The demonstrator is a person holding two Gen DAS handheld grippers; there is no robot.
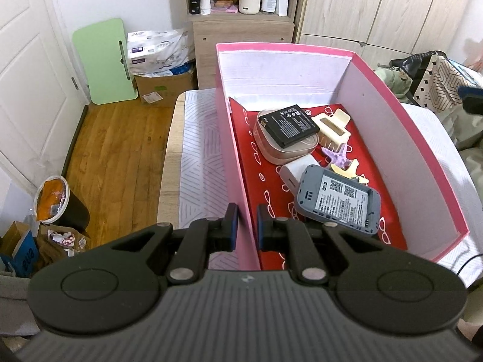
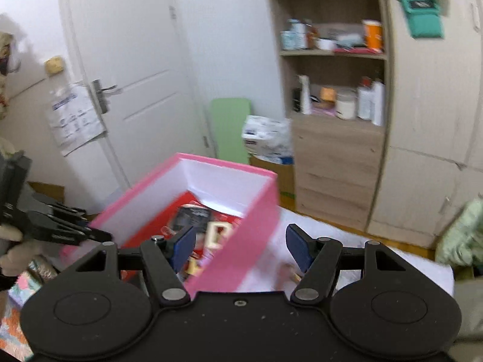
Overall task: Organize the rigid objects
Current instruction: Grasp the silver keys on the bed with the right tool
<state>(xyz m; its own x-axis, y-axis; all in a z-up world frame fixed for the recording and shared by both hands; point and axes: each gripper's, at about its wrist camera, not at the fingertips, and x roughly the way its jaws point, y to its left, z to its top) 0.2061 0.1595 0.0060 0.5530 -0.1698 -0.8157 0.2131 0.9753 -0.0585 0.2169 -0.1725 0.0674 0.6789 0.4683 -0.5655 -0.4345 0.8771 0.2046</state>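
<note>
A pink box (image 1: pixel 283 49) with a red-lined floor stands on the table. My left gripper (image 1: pixel 247 223) is shut on its near left wall, one pad on each side. Inside lie a black battery (image 1: pixel 288 125) on a beige square case (image 1: pixel 273 150), a cream hair claw (image 1: pixel 330 128), a white charger (image 1: pixel 291 170) and a grey device with a label (image 1: pixel 338 202). In the blurred right wrist view my right gripper (image 2: pixel 241 241) hangs open and empty over the right wall of the pink box (image 2: pixel 241 256). My left gripper (image 2: pixel 90 235) shows at that box's left side.
A white patterned cloth (image 1: pixel 199 150) covers the table. A small blurred object (image 2: pixel 289 271) lies on it right of the box. A wooden shelf unit (image 1: pixel 241 27), green board (image 1: pixel 102 60) and cardboard box (image 1: pixel 163 87) stand behind; a bin (image 1: pixel 57 202) is on the floor left.
</note>
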